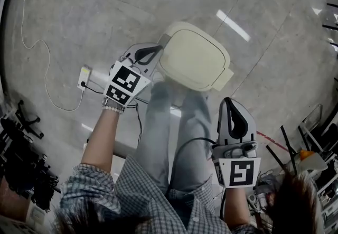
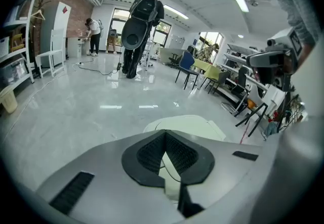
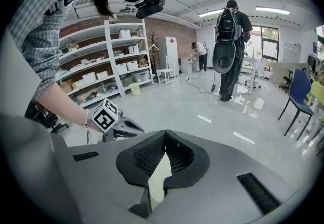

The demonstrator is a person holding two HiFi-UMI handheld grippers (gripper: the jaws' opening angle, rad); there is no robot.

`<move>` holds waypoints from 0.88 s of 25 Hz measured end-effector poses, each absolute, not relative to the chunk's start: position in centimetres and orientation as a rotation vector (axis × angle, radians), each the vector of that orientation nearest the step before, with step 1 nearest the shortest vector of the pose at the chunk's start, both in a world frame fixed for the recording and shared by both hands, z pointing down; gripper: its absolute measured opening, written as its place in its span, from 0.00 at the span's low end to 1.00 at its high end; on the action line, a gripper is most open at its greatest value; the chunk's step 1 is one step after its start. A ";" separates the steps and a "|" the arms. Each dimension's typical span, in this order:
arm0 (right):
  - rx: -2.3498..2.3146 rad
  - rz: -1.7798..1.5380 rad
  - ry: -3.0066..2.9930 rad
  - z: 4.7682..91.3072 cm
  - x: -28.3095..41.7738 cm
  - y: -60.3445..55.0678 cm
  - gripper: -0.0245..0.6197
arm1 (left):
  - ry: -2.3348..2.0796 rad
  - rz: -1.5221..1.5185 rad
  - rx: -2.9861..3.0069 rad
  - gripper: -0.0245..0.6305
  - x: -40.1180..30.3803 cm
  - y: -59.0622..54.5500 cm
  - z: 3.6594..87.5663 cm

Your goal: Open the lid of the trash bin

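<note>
The left gripper (image 1: 157, 48) reaches in from the left, and in the head view its tips lie right at the left edge of the cream trash bin (image 1: 195, 57). Whether they touch the plastic cannot be told from above. In the left gripper view its jaws (image 2: 165, 137) meet at the tips, leaving only a narrow wedge-shaped slit between the black ribbed pads (image 2: 152, 153) closer to the camera. Nothing is clamped between them. The cream of the trash bin (image 2: 190, 124) shows through the slit and just beyond the tips.

The right gripper (image 1: 228, 102) hangs lower right of the bin, apart from it, pointing up toward the bin's near corner. In the right gripper view its jaws (image 3: 164, 134) are likewise together at the tips, with nothing held. A pale cream sliver shows through the gap between the pads. The left gripper (image 3: 137, 129) and its marker cube (image 3: 106, 115) appear just beyond on the left.

The bin stands on the grey polished floor (image 1: 79, 21) in front of the person's legs (image 1: 174, 132). Its rounded rectangular lid (image 1: 193, 53) lies flat and shut on top.
</note>
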State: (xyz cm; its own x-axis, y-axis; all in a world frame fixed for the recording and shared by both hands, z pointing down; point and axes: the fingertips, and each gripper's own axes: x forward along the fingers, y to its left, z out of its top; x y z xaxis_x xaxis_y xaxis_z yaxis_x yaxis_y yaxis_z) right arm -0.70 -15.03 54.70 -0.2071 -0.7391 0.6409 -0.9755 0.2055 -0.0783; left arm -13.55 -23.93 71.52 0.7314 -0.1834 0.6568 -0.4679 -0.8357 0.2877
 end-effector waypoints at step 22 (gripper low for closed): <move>1.638 0.741 -1.990 55.7 0.2 -15.1 0.06 | -0.517 1.131 2.282 0.04 -15.6 -23.2 80.3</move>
State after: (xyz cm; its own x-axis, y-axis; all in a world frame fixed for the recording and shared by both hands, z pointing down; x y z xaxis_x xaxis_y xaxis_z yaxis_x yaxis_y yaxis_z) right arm 0.24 -15.10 55.69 -0.1892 -0.7368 0.6491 -0.9819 0.1482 -0.1180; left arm -15.62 -23.17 80.30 0.5747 -0.0991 0.8123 -0.5490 -0.7828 0.2930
